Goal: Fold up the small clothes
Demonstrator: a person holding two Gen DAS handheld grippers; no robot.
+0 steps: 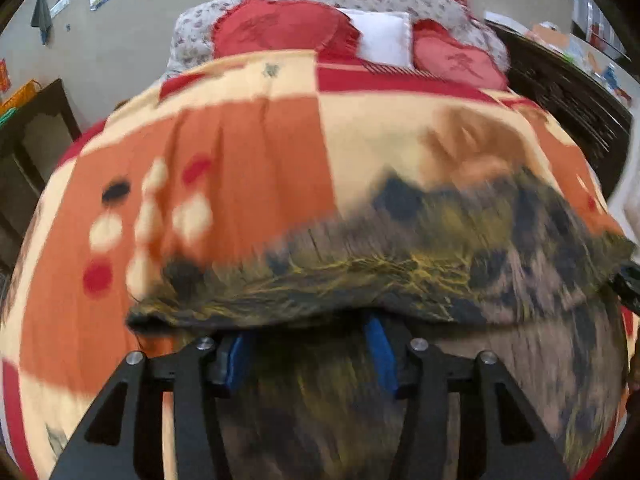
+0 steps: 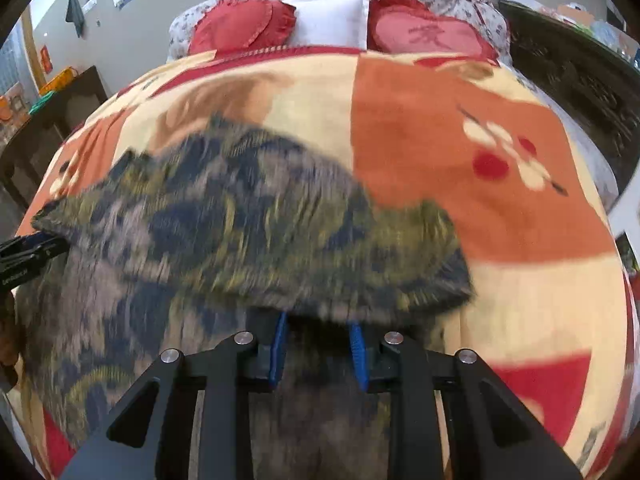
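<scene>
A dark patterned garment (image 1: 400, 264), black, olive and brown, lies on the orange and cream blanket (image 1: 248, 168) of a bed. It also shows in the right wrist view (image 2: 248, 224). A folded flap of it lies over the tips of both grippers. My left gripper (image 1: 308, 332) has its blue pads (image 1: 380, 348) wide apart, tips hidden under the cloth edge. My right gripper (image 2: 318, 320) has its blue pads (image 2: 280, 344) apart too, tips under the fold. The left gripper shows at the left edge of the right wrist view (image 2: 24, 256). Both views are motion-blurred.
Red heart cushions (image 2: 236, 24) and a white pillow (image 2: 332, 20) lie at the head of the bed. A dark wooden cabinet (image 1: 32, 148) stands left of the bed. Dark carved furniture (image 2: 568, 72) runs along the right side.
</scene>
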